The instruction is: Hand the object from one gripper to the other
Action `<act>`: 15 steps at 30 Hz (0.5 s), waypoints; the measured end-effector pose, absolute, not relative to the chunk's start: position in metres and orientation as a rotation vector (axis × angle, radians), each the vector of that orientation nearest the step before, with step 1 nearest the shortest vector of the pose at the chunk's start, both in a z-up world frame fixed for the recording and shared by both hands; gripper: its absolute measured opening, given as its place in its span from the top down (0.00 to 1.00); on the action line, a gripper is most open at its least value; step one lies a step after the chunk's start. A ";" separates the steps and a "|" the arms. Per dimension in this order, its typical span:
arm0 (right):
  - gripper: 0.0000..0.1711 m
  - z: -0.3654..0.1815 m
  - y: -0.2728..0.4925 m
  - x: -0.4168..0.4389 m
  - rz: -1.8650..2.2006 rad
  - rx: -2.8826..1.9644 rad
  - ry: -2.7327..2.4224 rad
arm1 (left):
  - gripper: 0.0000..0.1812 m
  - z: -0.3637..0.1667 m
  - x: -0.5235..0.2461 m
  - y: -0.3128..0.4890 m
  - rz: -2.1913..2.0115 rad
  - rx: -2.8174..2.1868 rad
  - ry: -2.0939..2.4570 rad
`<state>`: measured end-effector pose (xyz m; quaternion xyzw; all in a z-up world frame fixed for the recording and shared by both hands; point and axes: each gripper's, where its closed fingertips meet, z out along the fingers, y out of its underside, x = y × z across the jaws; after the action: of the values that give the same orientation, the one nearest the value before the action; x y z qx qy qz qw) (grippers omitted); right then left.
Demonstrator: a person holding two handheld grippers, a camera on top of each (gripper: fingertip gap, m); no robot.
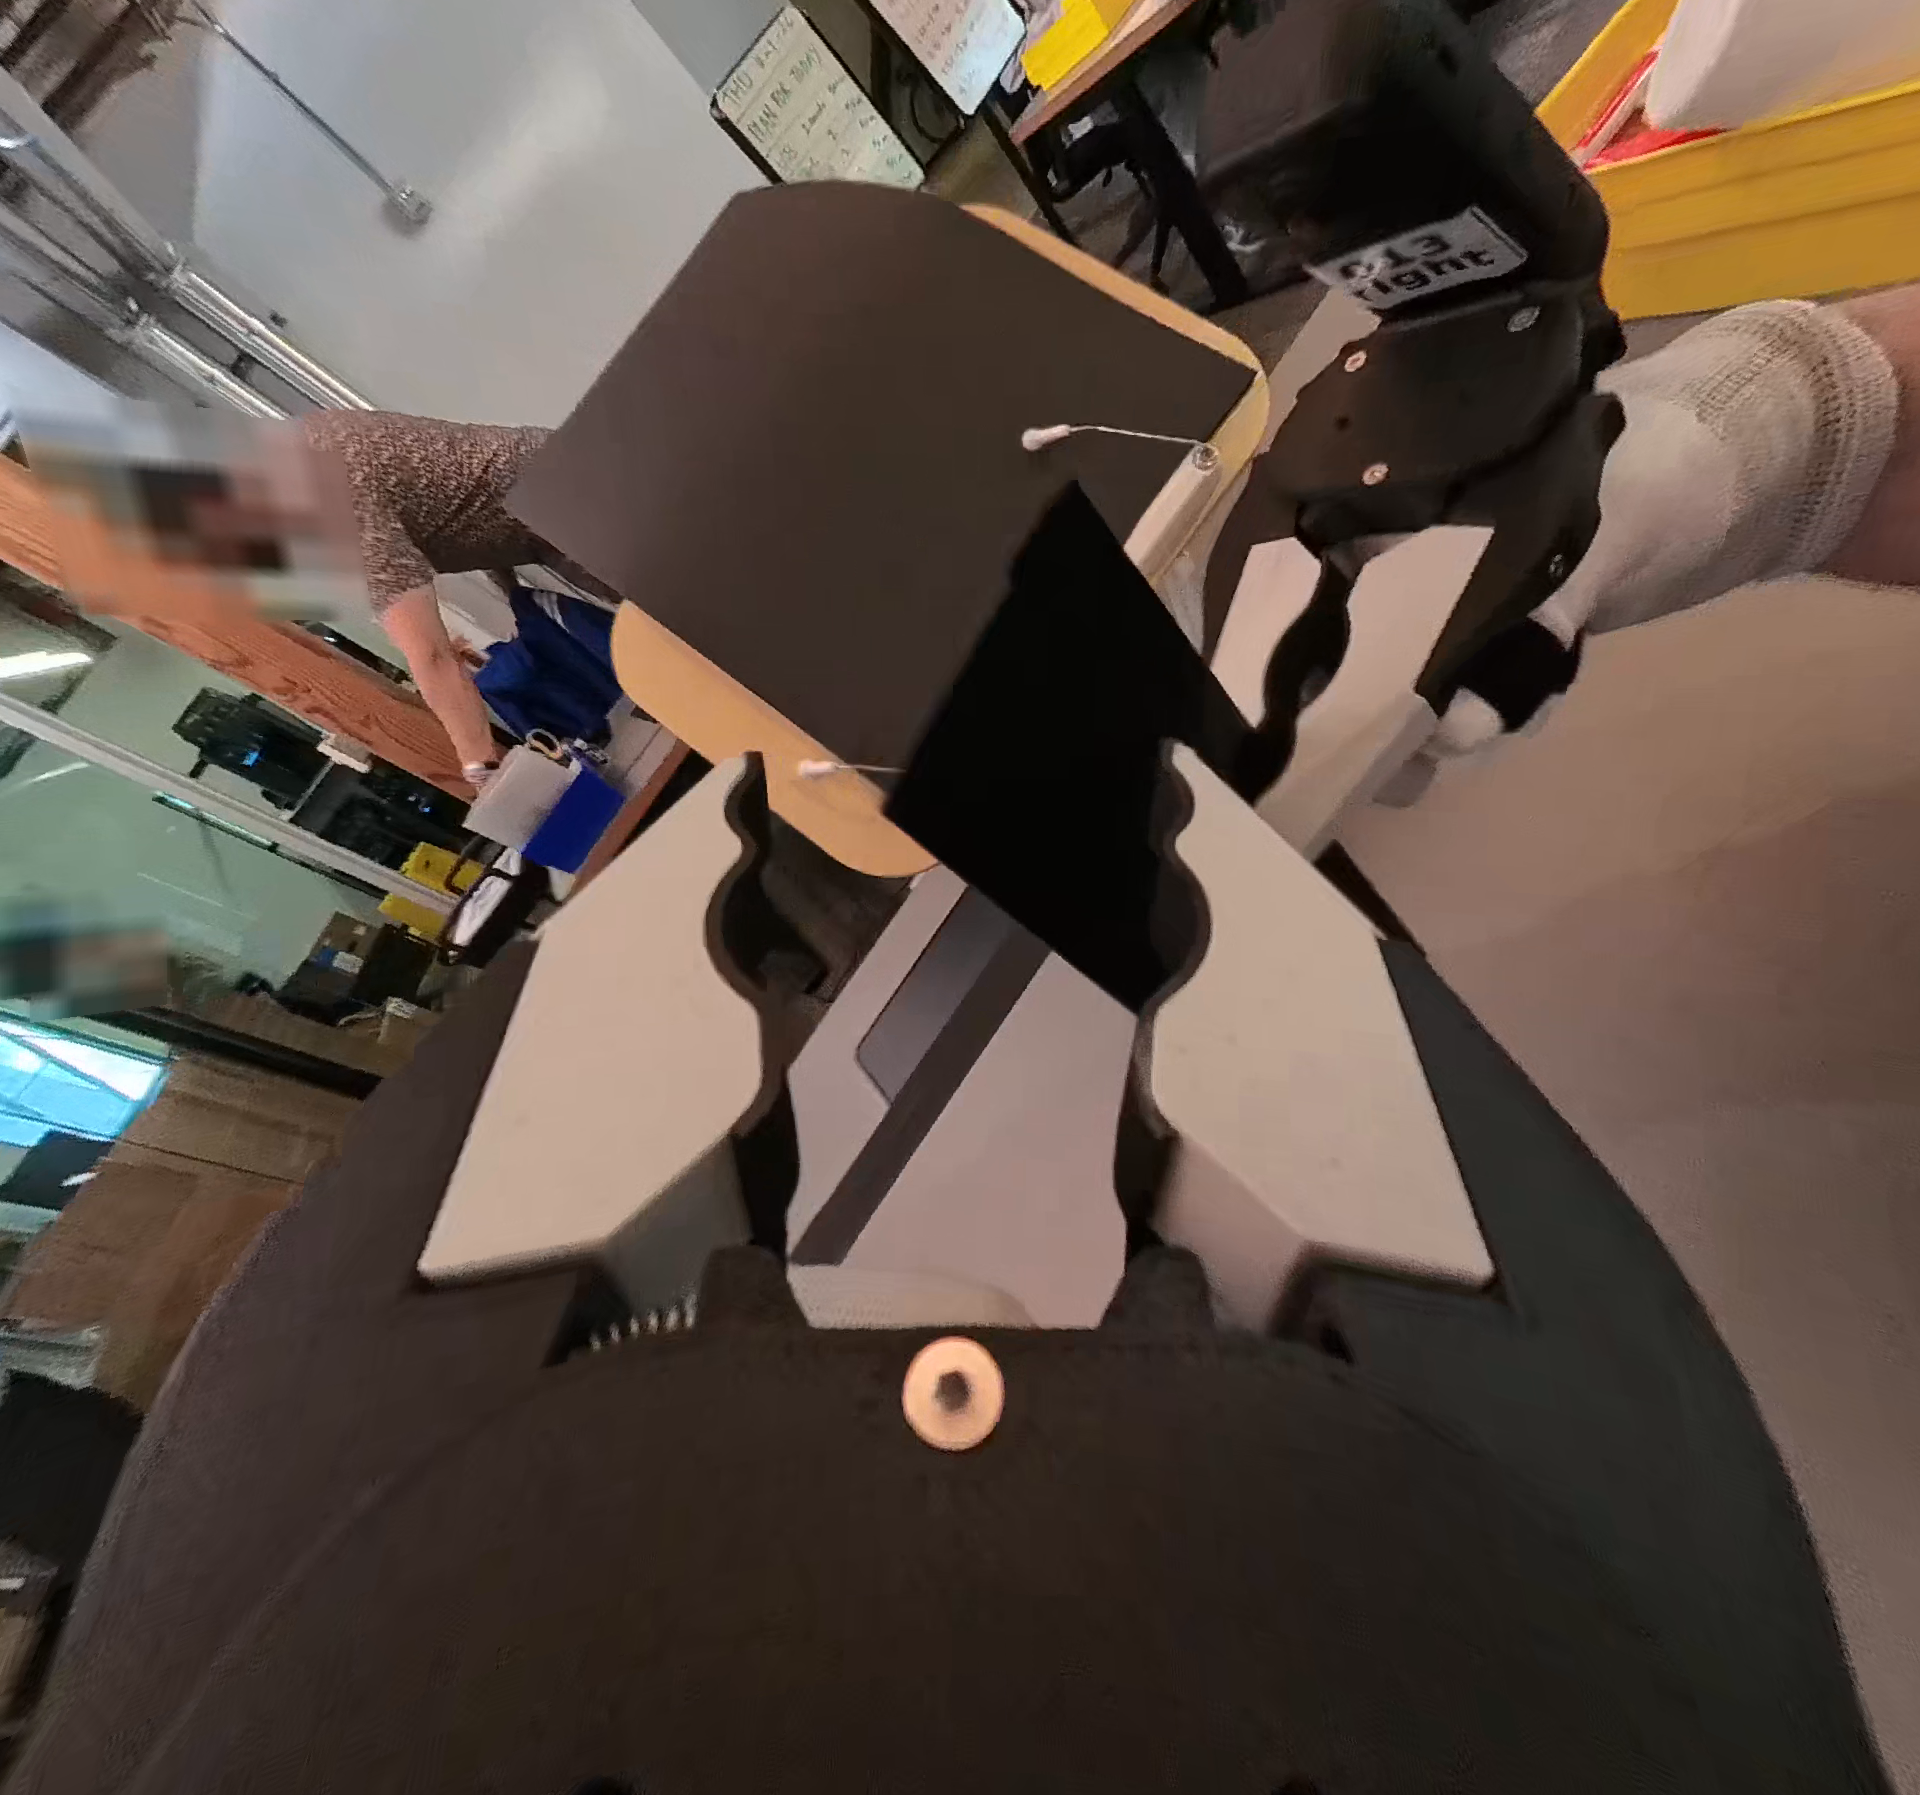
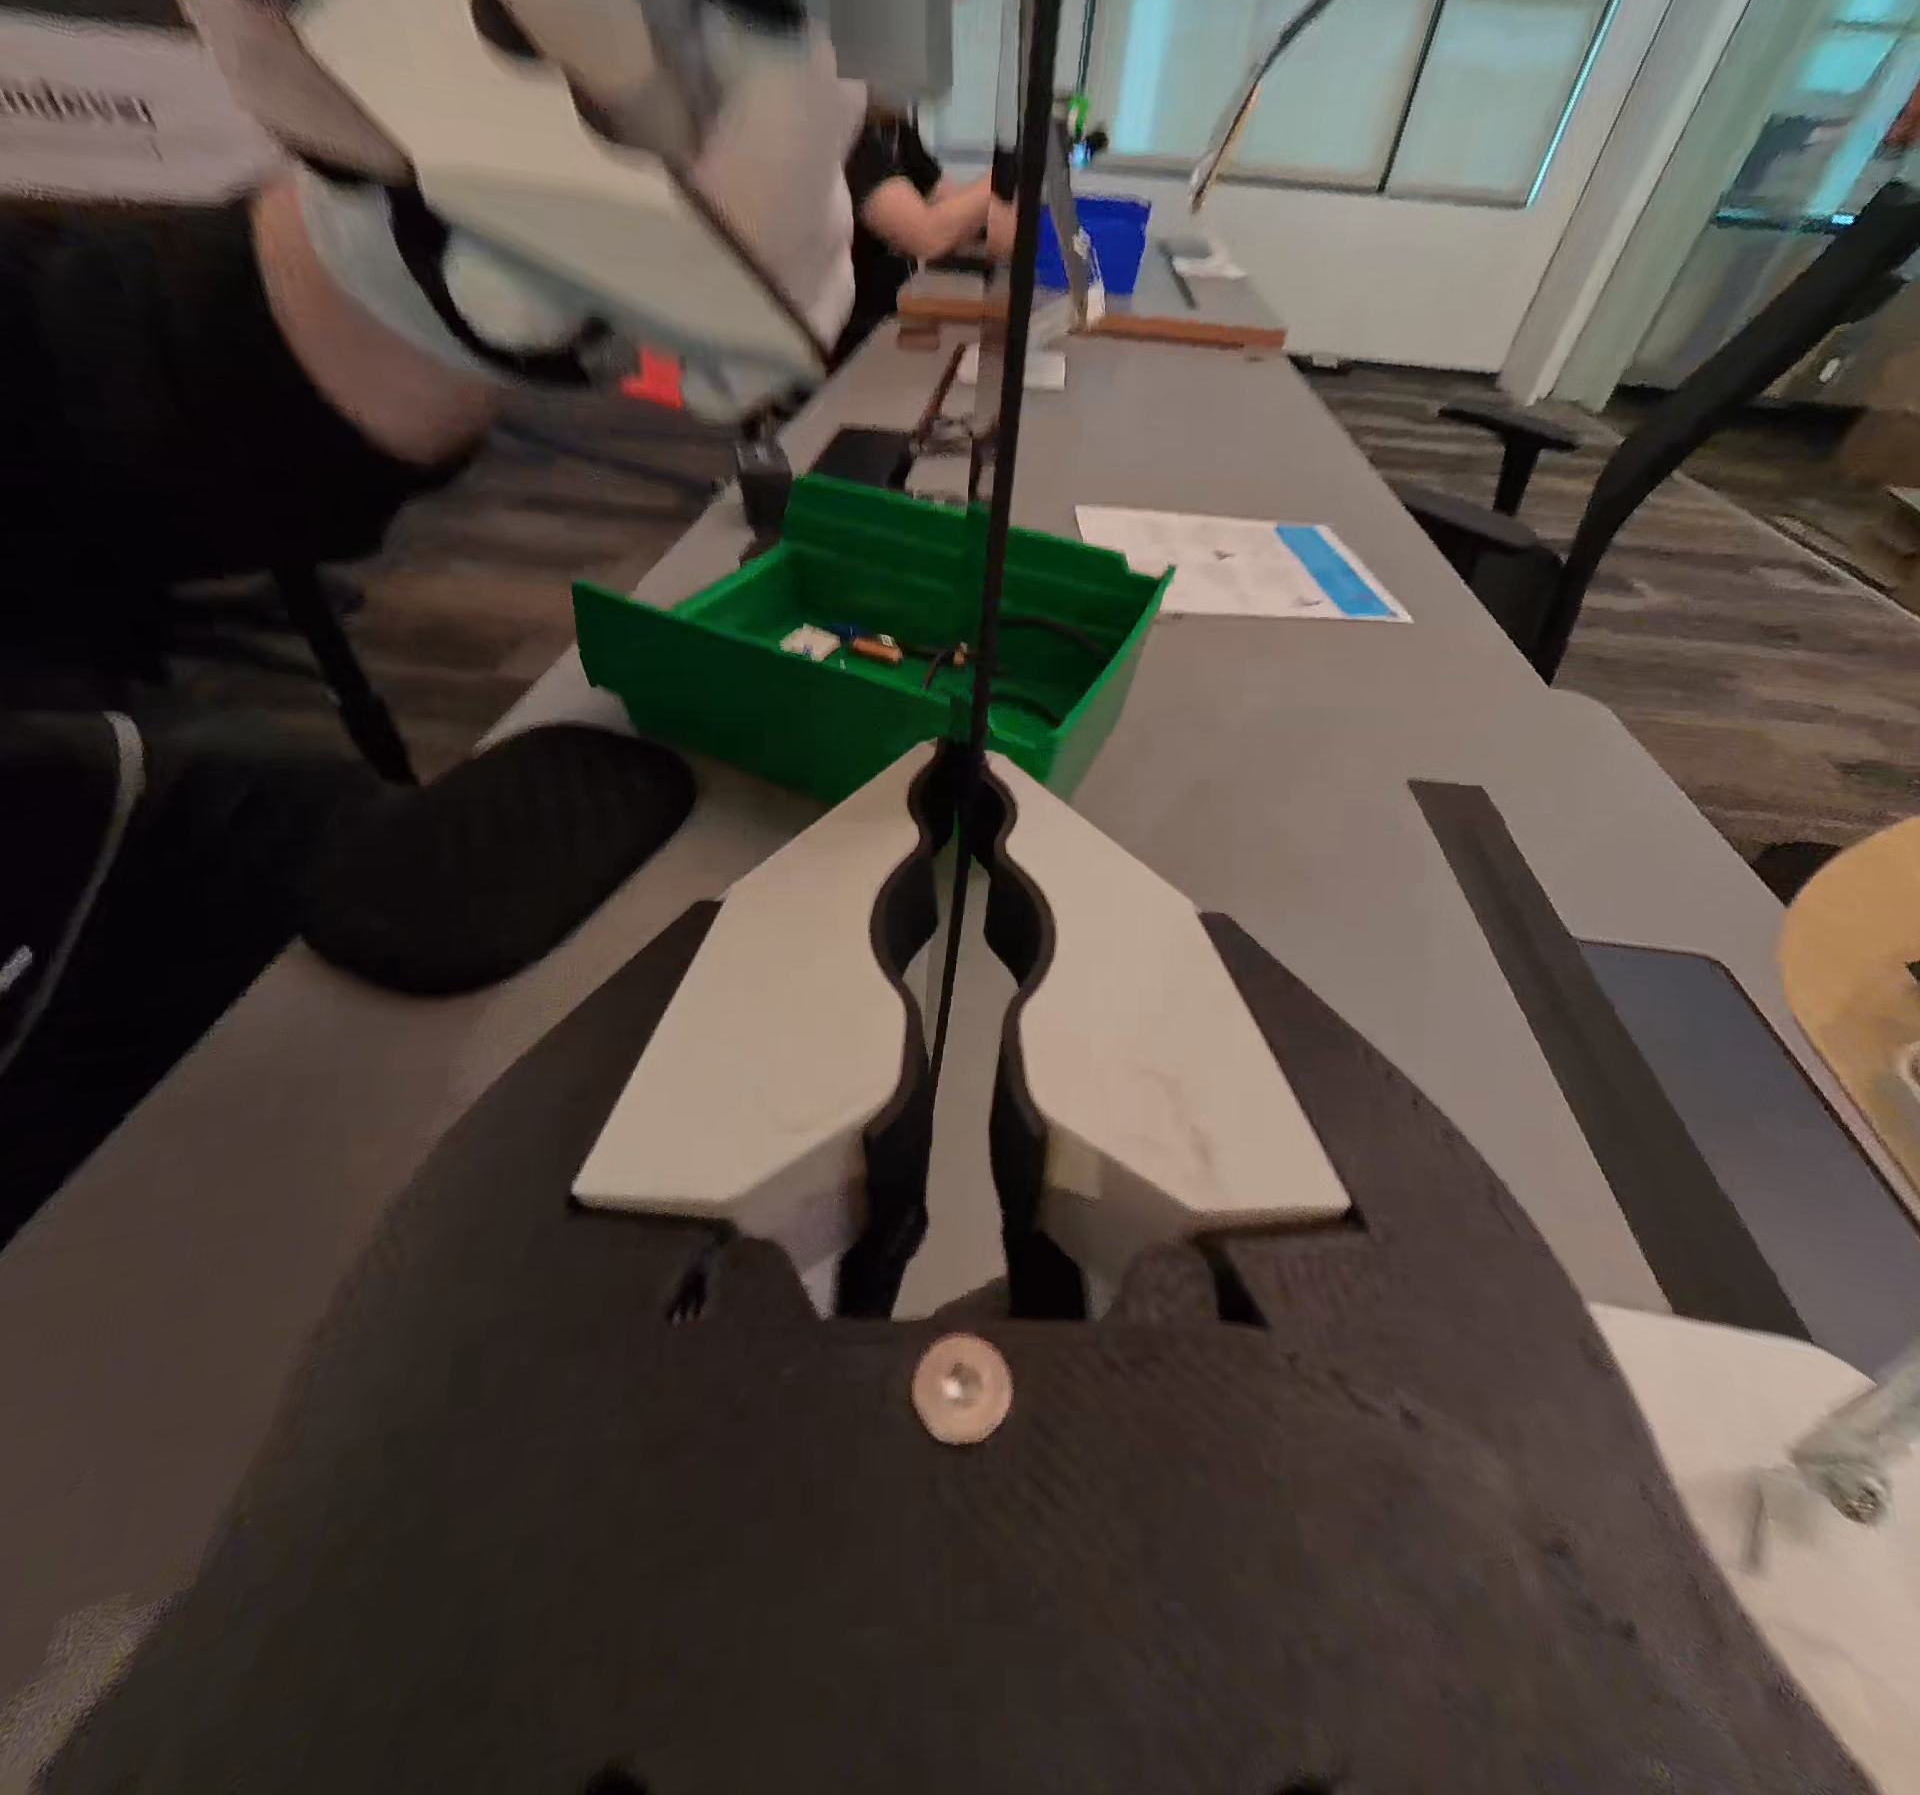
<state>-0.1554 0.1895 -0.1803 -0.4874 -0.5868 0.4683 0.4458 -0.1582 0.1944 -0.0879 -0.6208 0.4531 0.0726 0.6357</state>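
left wrist view: left hand-held gripper (image 1: pixel 961 872) tilted, fingers apart around a thin black sheet (image 1: pixel 862 457), one edge touching. right hand-held gripper (image 2: pixel 961 779) level over the tabletop (image 2: pixel 1299 810), clamped on the sheet's edge.

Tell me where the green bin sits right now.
In the right wrist view, the green bin sits on the grey table just beyond the right gripper, with a printed sheet to its right.
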 end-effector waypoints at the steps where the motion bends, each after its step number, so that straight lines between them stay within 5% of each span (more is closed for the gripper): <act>1: 1.00 -0.186 0.190 -0.154 1.108 -1.230 -1.489 | 0.60 -0.083 -0.159 0.192 0.200 -1.411 1.047; 15: 1.00 -0.218 0.232 -0.143 0.163 -1.339 -1.660 | 0.75 -0.146 -0.154 0.204 0.991 -1.374 1.632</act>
<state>-0.1433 0.2316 -0.2182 -0.5491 -0.6805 0.0670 0.4806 -0.1537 0.2036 -0.1460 -0.5394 0.6404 0.3888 0.3845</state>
